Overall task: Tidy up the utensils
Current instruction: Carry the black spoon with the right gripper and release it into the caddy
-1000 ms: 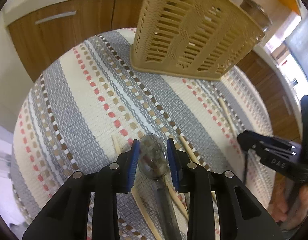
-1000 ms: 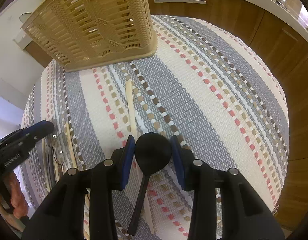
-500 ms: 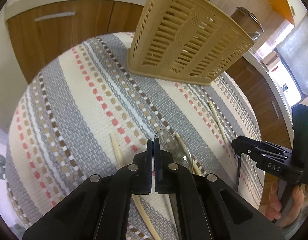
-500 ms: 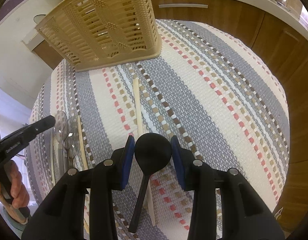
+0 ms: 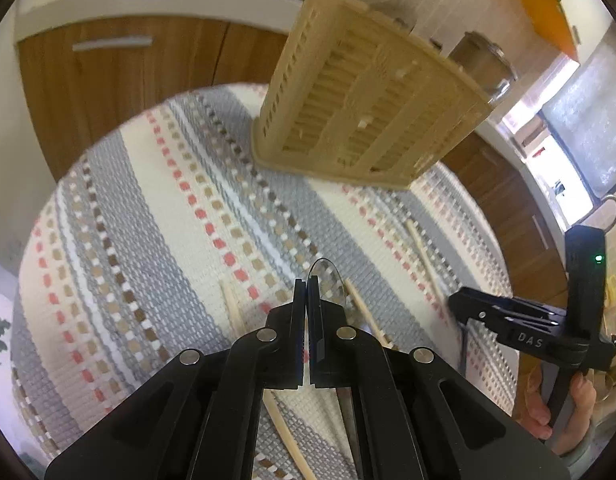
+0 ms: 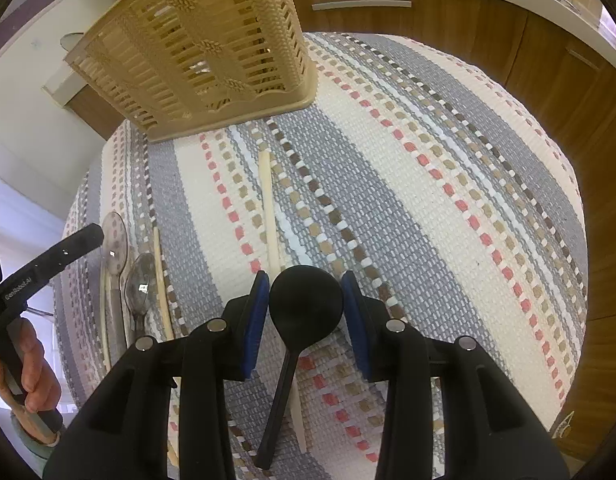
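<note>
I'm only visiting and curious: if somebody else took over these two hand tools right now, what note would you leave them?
Left gripper: shut at the bowl rim of the clear spoon; unclear whether it pinches it.
Right gripper: shut on the bowl of the black spoon, handle hanging down.
Metal spoon and chopsticks lie on the striped cloth; the slatted basket stands at its far side.
Done: nothing seen in the basket yet.
Left: get every utensil into it.
</note>
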The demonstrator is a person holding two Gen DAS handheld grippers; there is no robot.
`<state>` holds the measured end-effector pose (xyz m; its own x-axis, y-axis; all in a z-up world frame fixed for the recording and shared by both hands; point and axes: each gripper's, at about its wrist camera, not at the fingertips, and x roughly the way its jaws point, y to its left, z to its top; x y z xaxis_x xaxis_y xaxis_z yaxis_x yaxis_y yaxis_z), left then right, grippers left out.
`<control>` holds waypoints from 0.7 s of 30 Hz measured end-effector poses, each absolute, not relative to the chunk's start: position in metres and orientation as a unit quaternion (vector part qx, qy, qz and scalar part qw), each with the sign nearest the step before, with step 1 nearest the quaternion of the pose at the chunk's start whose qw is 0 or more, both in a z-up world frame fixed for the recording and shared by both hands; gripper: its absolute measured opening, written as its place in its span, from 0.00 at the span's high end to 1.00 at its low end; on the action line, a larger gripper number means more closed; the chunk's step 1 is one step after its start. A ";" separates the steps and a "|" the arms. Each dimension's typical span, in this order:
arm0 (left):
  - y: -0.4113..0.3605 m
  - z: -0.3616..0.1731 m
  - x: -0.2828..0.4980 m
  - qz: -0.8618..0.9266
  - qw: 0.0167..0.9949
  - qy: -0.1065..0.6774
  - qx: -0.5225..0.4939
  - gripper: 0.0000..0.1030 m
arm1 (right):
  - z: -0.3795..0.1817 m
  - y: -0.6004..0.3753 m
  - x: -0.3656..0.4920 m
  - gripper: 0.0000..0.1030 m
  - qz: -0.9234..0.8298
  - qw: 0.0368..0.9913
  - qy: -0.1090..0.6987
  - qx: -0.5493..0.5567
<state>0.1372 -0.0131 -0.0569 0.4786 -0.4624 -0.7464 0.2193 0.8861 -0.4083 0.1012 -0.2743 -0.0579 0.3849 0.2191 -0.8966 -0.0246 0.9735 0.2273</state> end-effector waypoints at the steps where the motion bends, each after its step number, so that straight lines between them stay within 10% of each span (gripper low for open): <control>1: -0.011 -0.052 0.134 -0.200 0.855 0.461 -0.129 1.00 | -0.054 -0.274 0.100 0.67 0.074 0.832 0.543 0.087; 21: -0.015 0.052 0.071 -0.184 0.952 0.225 -0.093 1.00 | 0.067 -0.261 0.042 0.67 0.094 0.942 0.322 0.022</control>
